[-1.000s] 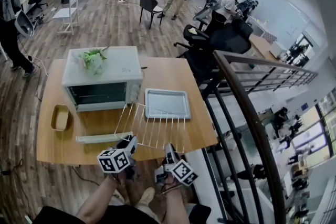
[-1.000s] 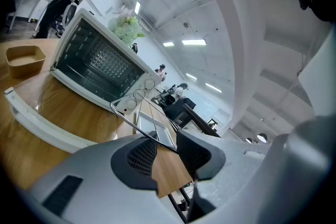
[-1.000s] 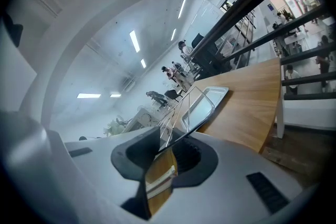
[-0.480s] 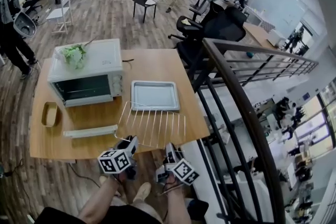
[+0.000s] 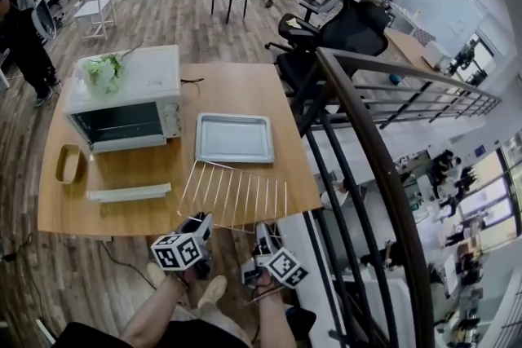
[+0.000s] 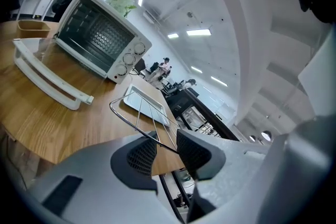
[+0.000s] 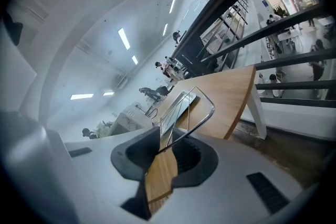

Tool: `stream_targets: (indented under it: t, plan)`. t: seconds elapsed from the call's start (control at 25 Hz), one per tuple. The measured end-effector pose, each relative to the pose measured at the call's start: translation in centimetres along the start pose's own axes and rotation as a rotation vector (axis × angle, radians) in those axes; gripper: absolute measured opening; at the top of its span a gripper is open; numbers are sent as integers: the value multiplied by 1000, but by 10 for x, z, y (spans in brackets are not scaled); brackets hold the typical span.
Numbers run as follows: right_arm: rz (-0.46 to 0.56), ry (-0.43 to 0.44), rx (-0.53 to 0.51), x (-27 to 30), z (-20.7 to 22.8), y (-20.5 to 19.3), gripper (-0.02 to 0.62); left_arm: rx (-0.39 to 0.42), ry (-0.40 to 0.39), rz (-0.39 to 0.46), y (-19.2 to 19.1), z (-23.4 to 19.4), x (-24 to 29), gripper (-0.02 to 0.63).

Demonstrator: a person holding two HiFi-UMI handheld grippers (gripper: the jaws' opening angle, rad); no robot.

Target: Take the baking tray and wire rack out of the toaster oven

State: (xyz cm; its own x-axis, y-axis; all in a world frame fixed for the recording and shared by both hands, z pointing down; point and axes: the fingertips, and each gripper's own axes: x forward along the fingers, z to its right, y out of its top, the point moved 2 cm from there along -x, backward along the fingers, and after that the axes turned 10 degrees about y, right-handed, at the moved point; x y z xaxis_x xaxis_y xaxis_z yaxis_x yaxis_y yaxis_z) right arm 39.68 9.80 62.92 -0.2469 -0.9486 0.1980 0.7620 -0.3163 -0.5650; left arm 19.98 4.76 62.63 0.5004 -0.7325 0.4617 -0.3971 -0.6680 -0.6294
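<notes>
On the wooden table [image 5: 245, 94], the toaster oven [image 5: 122, 94] sits far L w/ a plant [image 5: 102, 71] on top; oven door [image 5: 129, 192] is folded down open toward the person; small dish [image 5: 68, 163] lies just L of the door. Baking tray [image 5: 234, 138] is out of the oven, flat on the table just R of it, mid-table. Wire rack [image 5: 232, 193] is out too, on the near side of the tray; its far edge is just beside the tray's near edge, can't tell if touching; its near edge sticks out past the table's near edge toward the person. L gripper [image 5: 201, 222] is at the rack's near L corner; jaws partly closed, pads [image 6: 142, 155] clamped on the rack's rim rod, which slants across the gap betw. them. R gripper [image 5: 263, 232] is at the near R corner; jaws narrower, nearly together, pads [image 7: 186, 157] pinching the rim wire close to the bend. Both grippers are side by side below the table edge, marker cubes facing up. Dark railing [image 5: 359, 134] runs along the table's R side; people and chairs are in the bkgd, well apart from the table.
</notes>
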Motion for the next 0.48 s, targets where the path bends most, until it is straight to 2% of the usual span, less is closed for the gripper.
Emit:
stream_targets:
  t: [0.48]
  plan:
    - [-108, -18, 38, 19, 40, -20, 72, -52, 93, -32, -29, -25, 20, 118]
